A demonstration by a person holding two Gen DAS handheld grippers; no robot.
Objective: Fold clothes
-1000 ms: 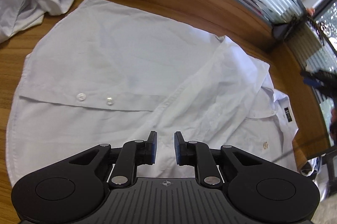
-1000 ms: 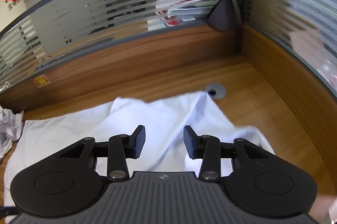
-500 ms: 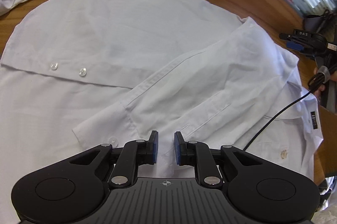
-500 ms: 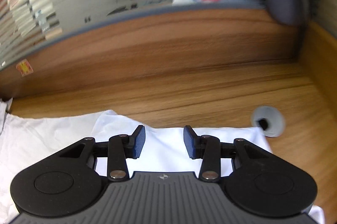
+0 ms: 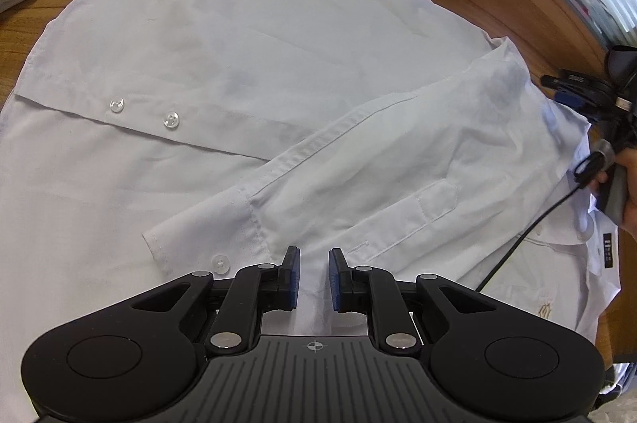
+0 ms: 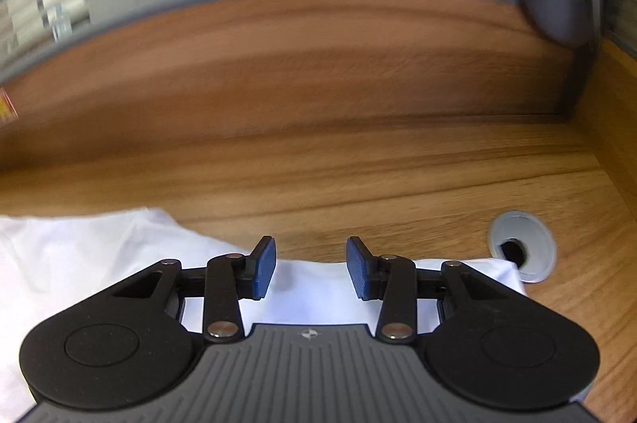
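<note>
Now the white shirt [image 5: 247, 36] lies flat on the wooden desk [image 6: 358, 184], one sleeve [image 5: 358, 176] folded across it. Both the left gripper [image 5: 314, 273] and right gripper [image 6: 310, 265] are apart, holding nothing. Pinch the cuff [image 5: 199, 232] and shoulder edge cleanly, then fold slowly.

A white button-up shirt [image 5: 247, 36] lay spread flat on the wooden desk, one long sleeve [image 5: 358, 176] folded diagonally across its front, cuff buttoned, collar toward the right edge.
</note>
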